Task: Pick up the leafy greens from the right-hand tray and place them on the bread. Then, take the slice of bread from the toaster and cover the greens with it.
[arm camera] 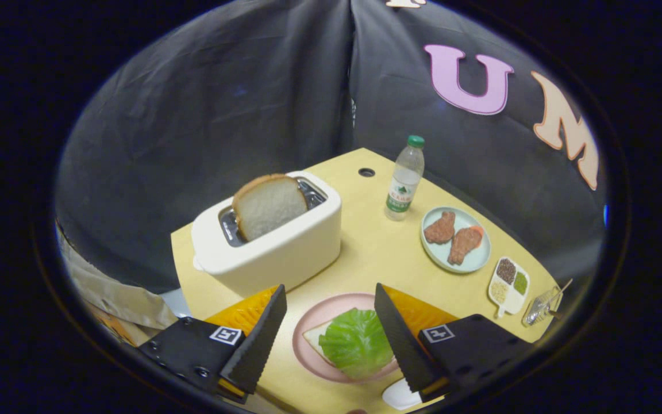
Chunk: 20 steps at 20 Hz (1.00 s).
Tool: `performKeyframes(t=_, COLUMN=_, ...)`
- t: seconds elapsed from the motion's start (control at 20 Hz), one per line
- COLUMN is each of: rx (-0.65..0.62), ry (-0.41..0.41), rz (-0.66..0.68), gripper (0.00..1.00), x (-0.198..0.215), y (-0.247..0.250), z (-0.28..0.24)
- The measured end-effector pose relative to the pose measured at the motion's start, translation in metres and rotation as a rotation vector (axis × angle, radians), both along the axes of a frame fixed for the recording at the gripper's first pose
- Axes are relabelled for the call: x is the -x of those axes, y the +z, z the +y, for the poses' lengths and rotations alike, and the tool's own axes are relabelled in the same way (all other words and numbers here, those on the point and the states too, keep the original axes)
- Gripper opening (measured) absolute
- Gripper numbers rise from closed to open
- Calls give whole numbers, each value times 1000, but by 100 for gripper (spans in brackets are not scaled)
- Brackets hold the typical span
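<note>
Below, the tongs (327,310) gaped empty over a pink plate (308,322) holding one bread (314,335) under greens (357,342). One slice (269,205) stood in the toaster (276,250); a blue plate (476,259) held two meats (451,236).

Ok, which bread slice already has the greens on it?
The slice on the pink plate, between the open hand-held gripper fingers, under the leafy greens. The other slice stands bare in the toaster.

Even overhead light on the table (365,253); soft shadow beside the toaster (268,241); fisheye bends the far edges.
</note>
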State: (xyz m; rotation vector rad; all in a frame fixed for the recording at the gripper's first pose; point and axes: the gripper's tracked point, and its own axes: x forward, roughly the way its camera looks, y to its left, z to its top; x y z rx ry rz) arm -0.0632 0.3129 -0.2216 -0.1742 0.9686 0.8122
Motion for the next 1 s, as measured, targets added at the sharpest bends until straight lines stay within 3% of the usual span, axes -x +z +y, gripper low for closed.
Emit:
performKeyframes(t=0.55, rx=-41, ry=8, rz=68, gripper=97, x=-23, y=40, z=73)
performKeyframes(t=1.0, rx=-35, ry=25, rz=144, gripper=97, x=-25, y=30, z=132)
